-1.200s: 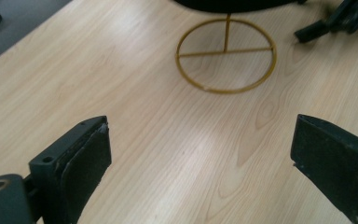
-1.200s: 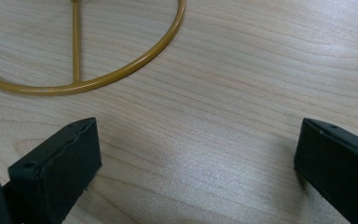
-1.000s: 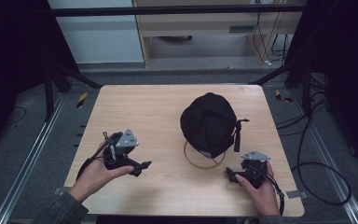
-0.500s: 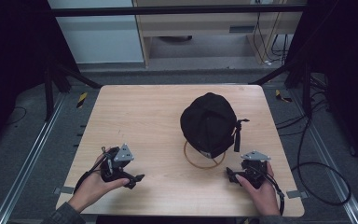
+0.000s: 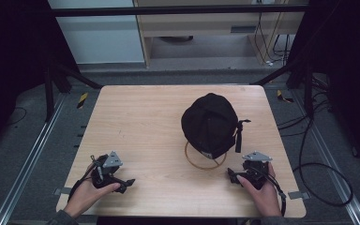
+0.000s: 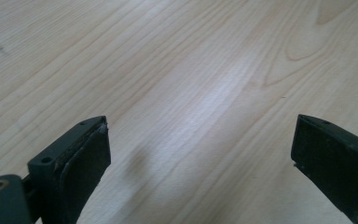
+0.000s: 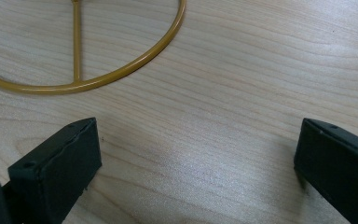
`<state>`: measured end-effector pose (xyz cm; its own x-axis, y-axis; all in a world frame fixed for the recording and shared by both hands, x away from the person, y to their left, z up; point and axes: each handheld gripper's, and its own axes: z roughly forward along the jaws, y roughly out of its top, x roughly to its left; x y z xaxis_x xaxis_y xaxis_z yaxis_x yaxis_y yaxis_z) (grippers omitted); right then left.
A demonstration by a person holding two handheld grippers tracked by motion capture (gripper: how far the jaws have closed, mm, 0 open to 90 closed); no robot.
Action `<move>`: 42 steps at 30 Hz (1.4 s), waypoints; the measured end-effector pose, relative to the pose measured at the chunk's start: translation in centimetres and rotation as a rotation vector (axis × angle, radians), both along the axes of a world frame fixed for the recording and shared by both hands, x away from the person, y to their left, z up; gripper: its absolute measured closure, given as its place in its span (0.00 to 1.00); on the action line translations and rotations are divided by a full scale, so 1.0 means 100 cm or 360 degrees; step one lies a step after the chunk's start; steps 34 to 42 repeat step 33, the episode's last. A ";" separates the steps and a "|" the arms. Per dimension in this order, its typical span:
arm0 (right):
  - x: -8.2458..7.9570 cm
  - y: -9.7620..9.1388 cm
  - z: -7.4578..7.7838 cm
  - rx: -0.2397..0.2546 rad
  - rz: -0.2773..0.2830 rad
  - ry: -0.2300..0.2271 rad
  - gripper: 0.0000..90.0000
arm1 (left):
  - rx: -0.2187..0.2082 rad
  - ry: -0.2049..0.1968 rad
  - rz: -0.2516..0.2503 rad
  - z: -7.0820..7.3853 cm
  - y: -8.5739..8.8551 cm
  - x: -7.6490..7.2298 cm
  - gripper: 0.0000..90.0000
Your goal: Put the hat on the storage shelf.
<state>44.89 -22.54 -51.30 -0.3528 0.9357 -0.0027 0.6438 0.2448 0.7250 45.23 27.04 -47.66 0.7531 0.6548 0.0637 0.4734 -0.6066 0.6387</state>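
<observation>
Black cap [image 5: 210, 123] hides most of gold wire stand [image 5: 205, 161]; ring cut off by top edge in right gripper view.

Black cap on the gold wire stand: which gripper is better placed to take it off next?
Probably the right gripper. It sits open just beside the black cap and the gold wire stand's ring base, which lies just ahead of its jaws. The left gripper, also open, faces bare wooden table farther away.

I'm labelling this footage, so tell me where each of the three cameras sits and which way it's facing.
High view: above the near edge, facing forward and down on the table, black cap, both hands with left gripper and right gripper.
Left gripper view: on the left gripper, facing bare wood between open jaws.
Right gripper view: on the right gripper, facing the gold ring stand; the high view shares it.
</observation>
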 end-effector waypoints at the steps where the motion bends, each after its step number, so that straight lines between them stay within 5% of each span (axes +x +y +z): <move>1: 0.000 0.000 0.000 0.0000 0.0000 0.0000 0.01 | 0.0005 -0.0011 0.0010 -0.001 0.003 0.002 0.05; 16: 0.000 0.000 0.000 0.0000 -0.0003 0.0000 0.01 | -0.0069 -0.0046 0.0131 -0.026 0.026 0.029 0.04; 22: 0.000 0.000 0.000 -0.0001 -0.0002 0.0000 0.01 | -0.0158 -0.0053 0.0147 -0.032 0.029 0.033 0.00; 42: 0.000 0.000 0.000 0.0000 0.0000 0.0000 0.01 | -0.0157 -0.0051 0.0157 -0.031 0.030 0.033 0.00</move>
